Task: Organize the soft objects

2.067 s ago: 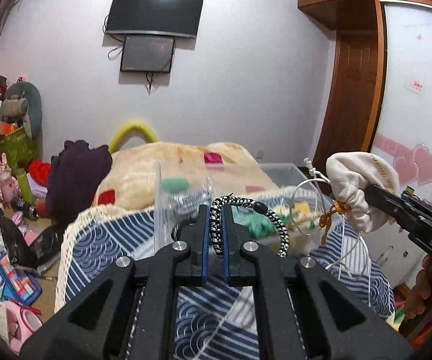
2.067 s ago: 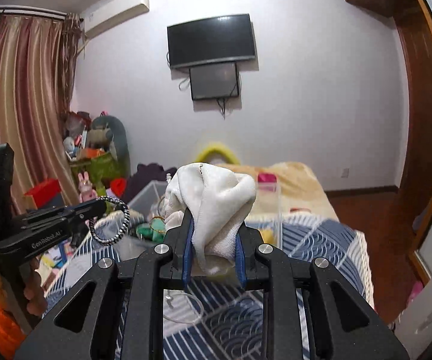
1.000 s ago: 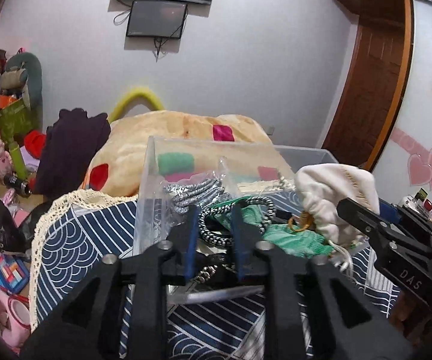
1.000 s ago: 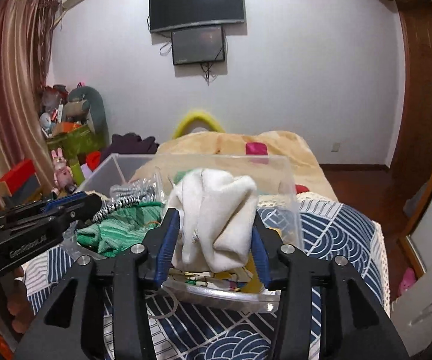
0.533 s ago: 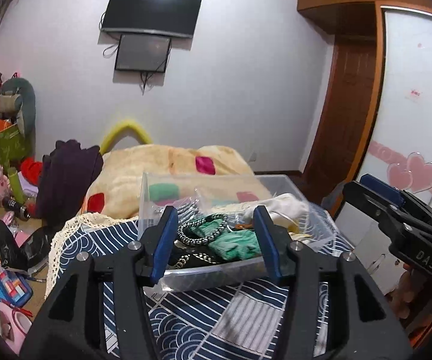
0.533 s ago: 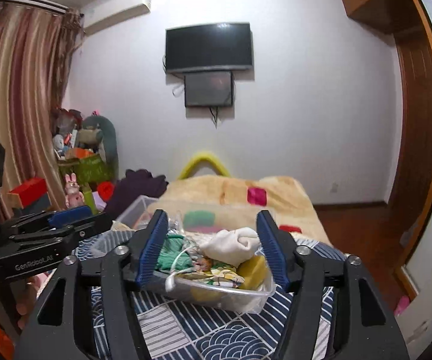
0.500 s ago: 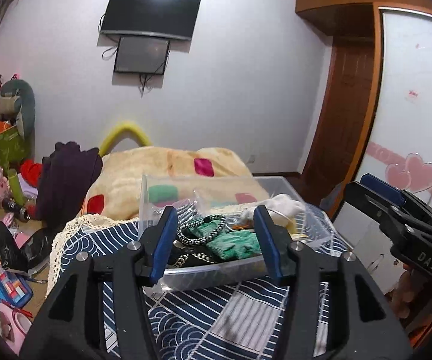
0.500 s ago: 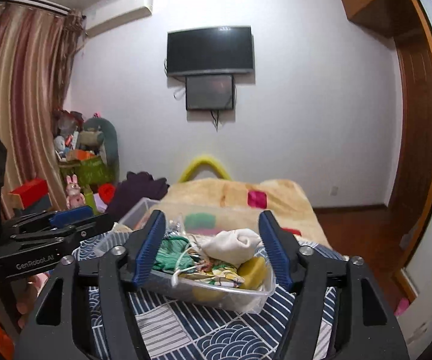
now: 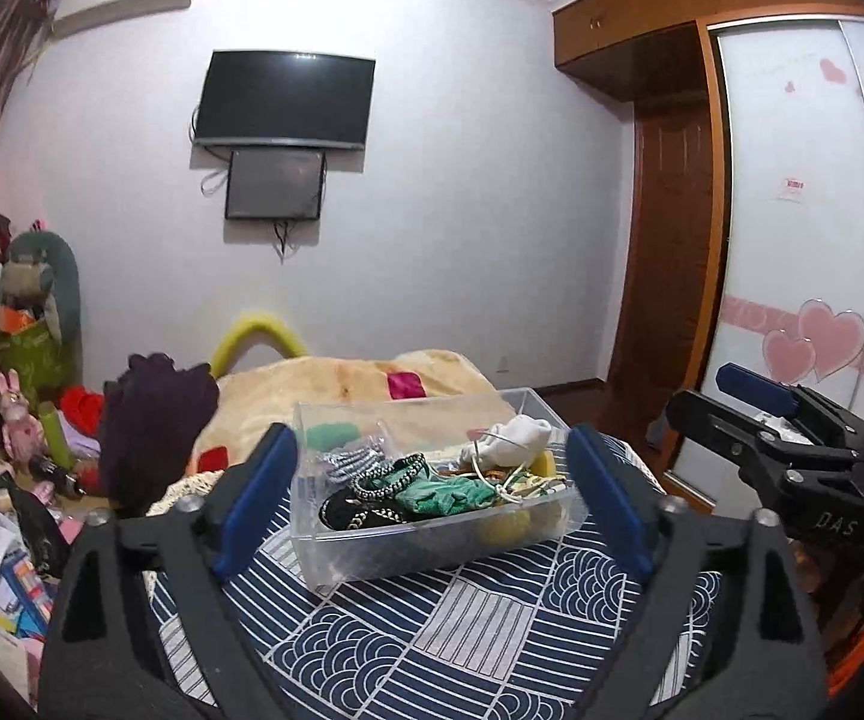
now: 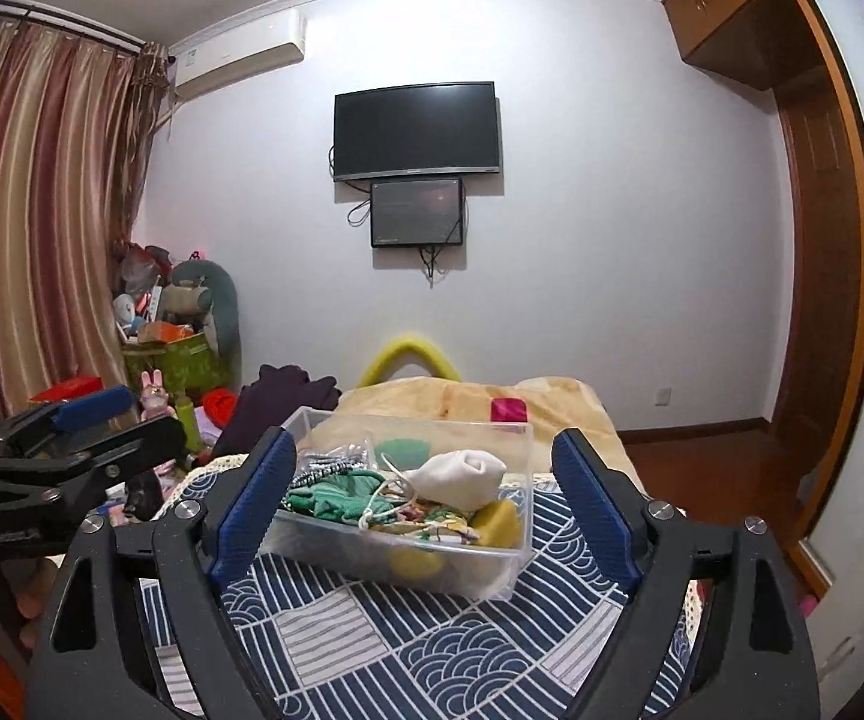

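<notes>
A clear plastic bin [image 9: 432, 546] stands on the blue patterned bedspread [image 9: 462, 630]; it also shows in the right wrist view [image 10: 480, 564]. Inside lie a white cloth pouch [image 9: 513, 441] [image 10: 462, 477], a green cloth [image 9: 441, 495] [image 10: 336, 498], a black-and-white cord loop [image 9: 381, 480] and yellow items [image 10: 495, 525]. My left gripper [image 9: 432, 489] is open and empty, held back from the bin. My right gripper [image 10: 426, 489] is open and empty, also back from the bin. Each gripper shows at the edge of the other's view.
A beige blanket [image 9: 342, 384] and a dark purple garment [image 9: 153, 414] lie behind the bin. Toys and clutter [image 9: 6, 420] fill the left floor. A wardrobe door [image 9: 804, 300] and a wooden door [image 9: 666, 276] stand on the right.
Both grippers opened over the bin, left the cord loop and the white pouch in it, then pulled up and back. The bin now sits farther from both.
</notes>
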Tool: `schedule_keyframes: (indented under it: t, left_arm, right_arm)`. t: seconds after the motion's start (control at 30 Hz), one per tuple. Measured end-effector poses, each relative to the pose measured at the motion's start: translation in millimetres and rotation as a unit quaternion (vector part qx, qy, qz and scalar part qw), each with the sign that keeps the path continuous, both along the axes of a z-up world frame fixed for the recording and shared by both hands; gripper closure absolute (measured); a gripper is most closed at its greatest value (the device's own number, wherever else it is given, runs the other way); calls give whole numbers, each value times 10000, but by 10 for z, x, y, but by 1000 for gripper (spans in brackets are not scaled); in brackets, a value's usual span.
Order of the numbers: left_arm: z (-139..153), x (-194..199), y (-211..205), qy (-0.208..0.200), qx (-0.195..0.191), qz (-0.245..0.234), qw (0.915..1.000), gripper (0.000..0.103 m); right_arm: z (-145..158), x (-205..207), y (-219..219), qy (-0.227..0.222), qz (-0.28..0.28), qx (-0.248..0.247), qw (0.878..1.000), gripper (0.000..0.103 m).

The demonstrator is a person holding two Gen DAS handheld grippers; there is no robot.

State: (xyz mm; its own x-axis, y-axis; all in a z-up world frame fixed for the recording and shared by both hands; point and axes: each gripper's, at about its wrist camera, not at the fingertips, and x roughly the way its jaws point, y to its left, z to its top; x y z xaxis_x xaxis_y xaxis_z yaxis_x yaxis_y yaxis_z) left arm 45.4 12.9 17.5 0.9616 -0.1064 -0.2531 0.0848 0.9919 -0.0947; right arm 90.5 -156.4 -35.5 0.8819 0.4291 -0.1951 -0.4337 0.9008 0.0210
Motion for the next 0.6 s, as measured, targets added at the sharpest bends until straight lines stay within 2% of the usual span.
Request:
schedule_keyframes:
  t: [0.13, 0.2, 0.27, 0.6]
  left_arm:
    - [0, -98, -54, -107, 83, -4, 9999, 4]
    - [-2, -122, -94, -115, 100, -8, 9999, 3]
    - [-8, -134, -103, -122, 124, 17, 9998, 3]
    - [-60, -137, -115, -72, 169, 170, 9997, 0]
  right_arm:
    - [-23, -41, -17, -8, 10, 26, 10000, 13]
    - [-27, -60, -18, -47, -17, 41, 10000, 5]
    - [-20, -84, -22, -111, -36, 61, 9999, 3]
    - [-9, -128, -7, -157, -41, 66, 9998, 0]
